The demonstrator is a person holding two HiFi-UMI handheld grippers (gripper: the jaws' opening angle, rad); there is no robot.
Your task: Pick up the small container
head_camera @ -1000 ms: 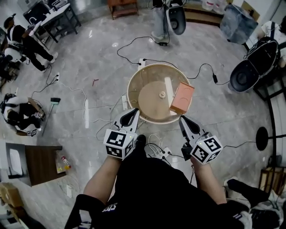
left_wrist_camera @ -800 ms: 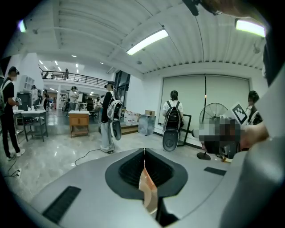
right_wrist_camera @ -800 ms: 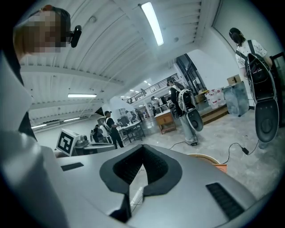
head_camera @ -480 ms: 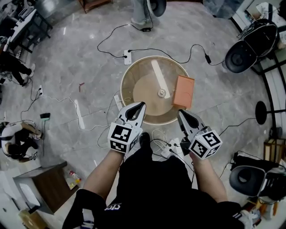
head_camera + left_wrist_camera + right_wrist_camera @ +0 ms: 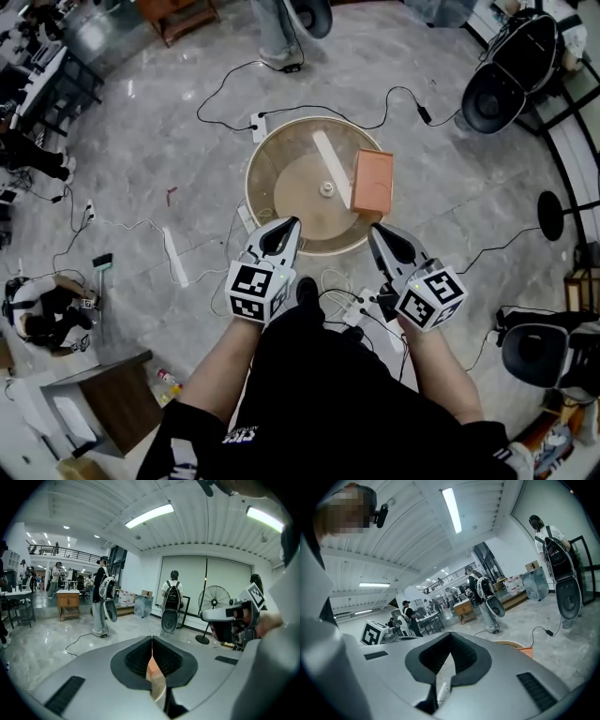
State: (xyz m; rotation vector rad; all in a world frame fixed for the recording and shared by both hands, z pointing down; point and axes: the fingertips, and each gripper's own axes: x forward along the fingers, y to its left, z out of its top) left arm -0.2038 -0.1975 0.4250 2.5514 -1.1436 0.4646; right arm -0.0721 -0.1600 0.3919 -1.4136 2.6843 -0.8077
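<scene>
An orange-brown box-shaped container (image 5: 372, 181) lies on the right side of a round table (image 5: 267, 159), beside a white strip (image 5: 330, 169) and a small knob (image 5: 327, 188) at the centre. My left gripper (image 5: 289, 225) is shut and empty, with its tips at the table's near rim. My right gripper (image 5: 375, 231) is also shut and empty, just short of the container's near end. In the left gripper view the container (image 5: 153, 667) shows through the slit below the closed left gripper (image 5: 152, 639). The right gripper view has the container's corner (image 5: 526, 652) to the right of the shut right gripper (image 5: 450, 634).
Cables and power strips (image 5: 258, 122) trail over the marble floor around the table, and one strip (image 5: 354, 307) lies by my feet. Black chairs (image 5: 492, 98) stand at the upper right, a wooden table (image 5: 103, 398) at the lower left. People stand and sit around the hall.
Both grippers have moved forward, so their tips now reach the table's near rim. The table and container sit further left and higher in the head view.
</scene>
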